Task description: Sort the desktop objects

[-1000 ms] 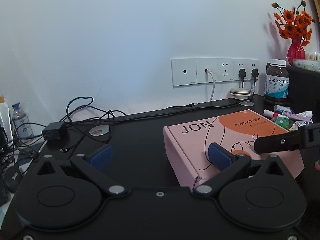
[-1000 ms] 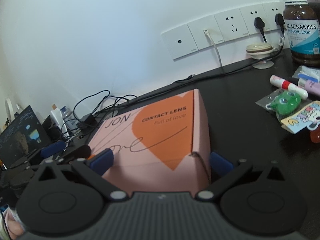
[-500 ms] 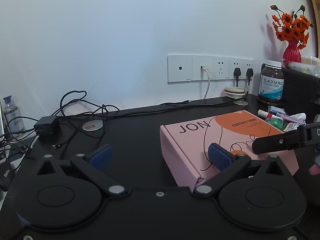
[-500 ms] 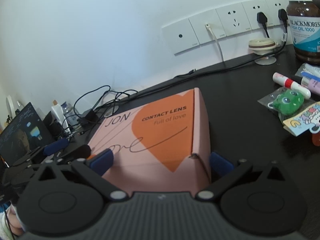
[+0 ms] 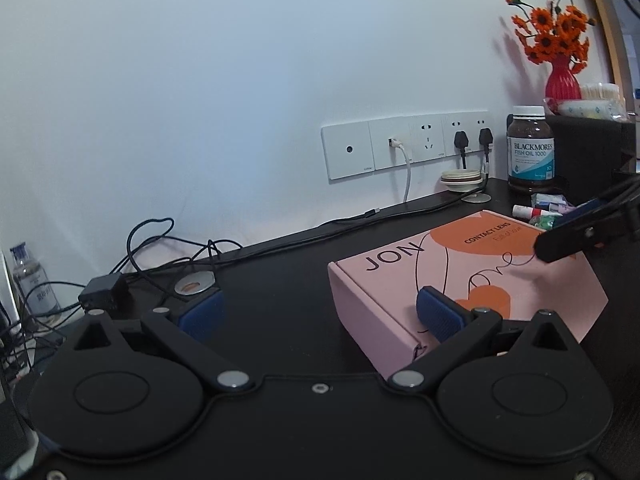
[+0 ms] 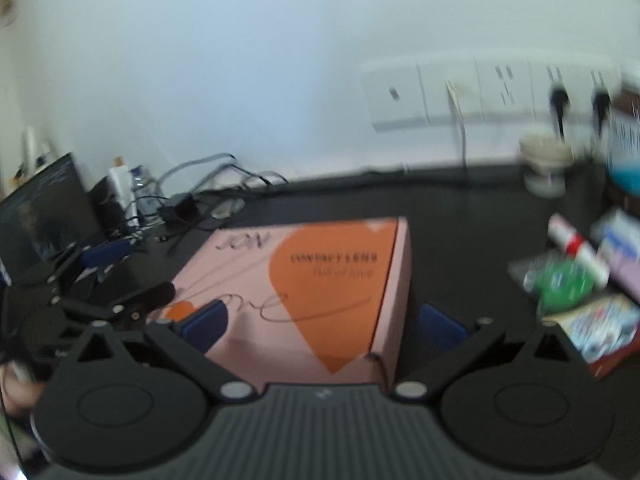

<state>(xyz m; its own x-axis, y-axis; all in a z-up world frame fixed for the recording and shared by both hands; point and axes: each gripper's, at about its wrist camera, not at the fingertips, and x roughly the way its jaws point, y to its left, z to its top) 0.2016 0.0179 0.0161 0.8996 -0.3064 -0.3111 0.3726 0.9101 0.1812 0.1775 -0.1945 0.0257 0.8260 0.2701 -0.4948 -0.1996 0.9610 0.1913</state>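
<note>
Both grippers are swinging around the pink box (image 5: 460, 276), the right view blurring. Left gripper (image 5: 320, 312) is gaping at its seven o'clock corner; right gripper (image 6: 324, 324) is straddling the near end, spread wide, seemingly bracing it for sorting loose items (image 6: 576, 276) at three o'clock.

The flat pink cardboard box (image 5: 460, 276) carries orange heart shapes, black looping script and black lettering. It lies on the matte black counter (image 5: 280, 280). Both black tongs have blue pads (image 5: 438, 314). A red ribbed vase (image 5: 563, 84) holds orange flowers (image 5: 552, 34). The brown glass bottle (image 5: 531, 150) has a white cap and a white-and-blue label.
</note>
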